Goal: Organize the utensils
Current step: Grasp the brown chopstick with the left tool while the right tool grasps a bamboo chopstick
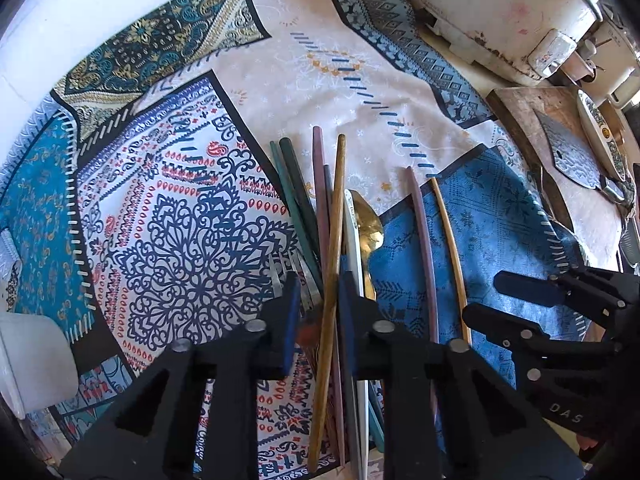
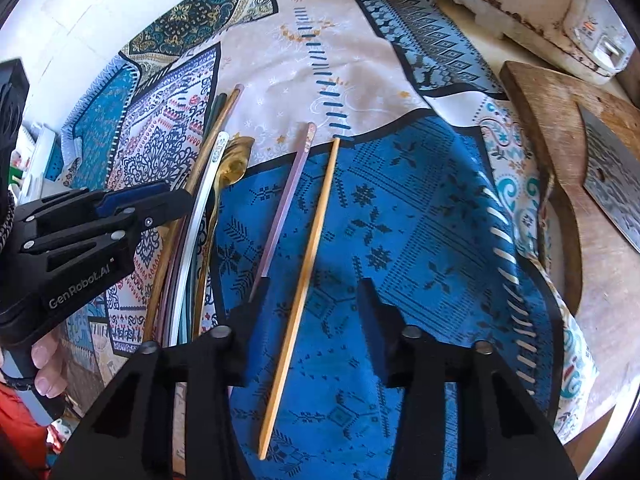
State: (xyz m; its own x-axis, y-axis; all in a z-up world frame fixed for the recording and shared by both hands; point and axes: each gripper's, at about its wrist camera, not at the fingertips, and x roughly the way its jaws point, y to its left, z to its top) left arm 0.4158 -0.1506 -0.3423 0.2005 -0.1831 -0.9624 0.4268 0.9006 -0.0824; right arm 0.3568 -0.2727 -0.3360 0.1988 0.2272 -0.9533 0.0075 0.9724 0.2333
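Observation:
A bundle of utensils lies on the patterned cloth (image 1: 192,208): green chopsticks (image 1: 294,184), a pink chopstick (image 1: 320,184), a wooden chopstick (image 1: 334,248), a white handle (image 1: 354,248) and a gold spoon (image 1: 366,220). My left gripper (image 1: 320,304) is open, its fingers on either side of the wooden chopstick. A mauve chopstick (image 2: 286,204) and a light wooden chopstick (image 2: 308,264) lie apart on the blue patch. My right gripper (image 2: 312,300) is open, with the light chopstick between its fingers. It also shows in the left wrist view (image 1: 508,300).
A wooden cutting board (image 2: 560,128) with a cleaver (image 2: 616,184) lies at the right. A white rice cooker (image 1: 500,12) stands at the back right. A white wall runs along the left. A white container (image 1: 32,360) sits at the left edge.

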